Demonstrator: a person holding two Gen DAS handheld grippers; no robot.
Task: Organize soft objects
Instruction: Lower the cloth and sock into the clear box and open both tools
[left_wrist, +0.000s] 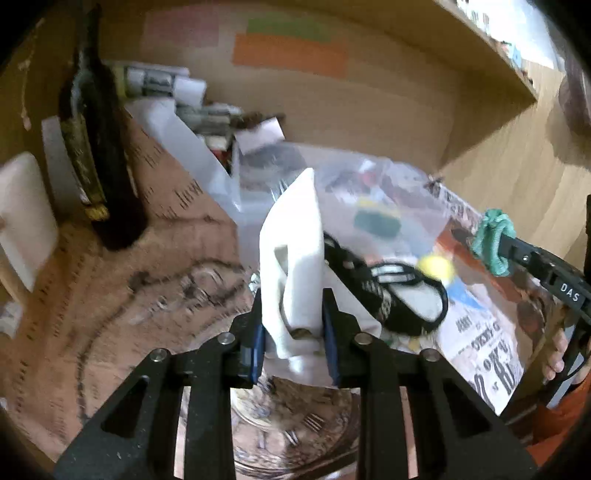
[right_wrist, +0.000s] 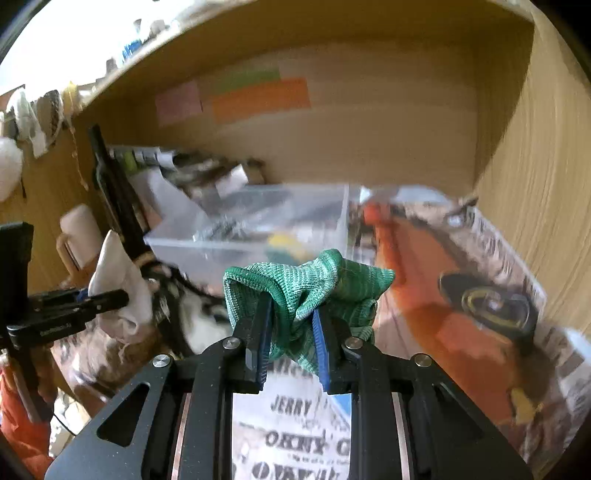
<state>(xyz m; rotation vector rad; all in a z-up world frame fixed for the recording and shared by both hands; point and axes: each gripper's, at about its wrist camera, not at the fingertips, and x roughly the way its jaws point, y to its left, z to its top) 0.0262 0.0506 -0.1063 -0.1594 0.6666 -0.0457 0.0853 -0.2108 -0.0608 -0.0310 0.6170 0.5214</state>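
Wooden shelving (right_wrist: 406, 122) with a back panel carrying pink, green and orange paper patches (right_wrist: 258, 98) is seen behind the work area, whose surface is covered by a brown patterned cloth (left_wrist: 110, 295) on the left and a printed newspaper (right_wrist: 303, 439) on the right. A clear plastic container (right_wrist: 258, 221) is set at the middle of the surface, with blurred items visible through its walls. The left gripper (left_wrist: 293, 328) is closed on a white cloth (left_wrist: 295, 251), which is pinched between the blue pads and held upright in front of the container; this is also seen from the right wrist view, where the white cloth (right_wrist: 118, 291) hangs at the left gripper (right_wrist: 110, 297). The right gripper (right_wrist: 291, 325) is clamped on a bunched green knitted cloth (right_wrist: 314, 288), raised above the newspaper just before the container; from the left wrist view the green cloth (left_wrist: 493, 242) is seen at the tip of the right gripper (left_wrist: 506, 245). A black-and-white patterned item (left_wrist: 391, 295) lies beside the white cloth. A dark bottle (left_wrist: 99, 158) stands on the brown cloth at the left, and a yellow ball (left_wrist: 436, 267) is seen near the patterned item, though blur prevents its exact resting place from being told.
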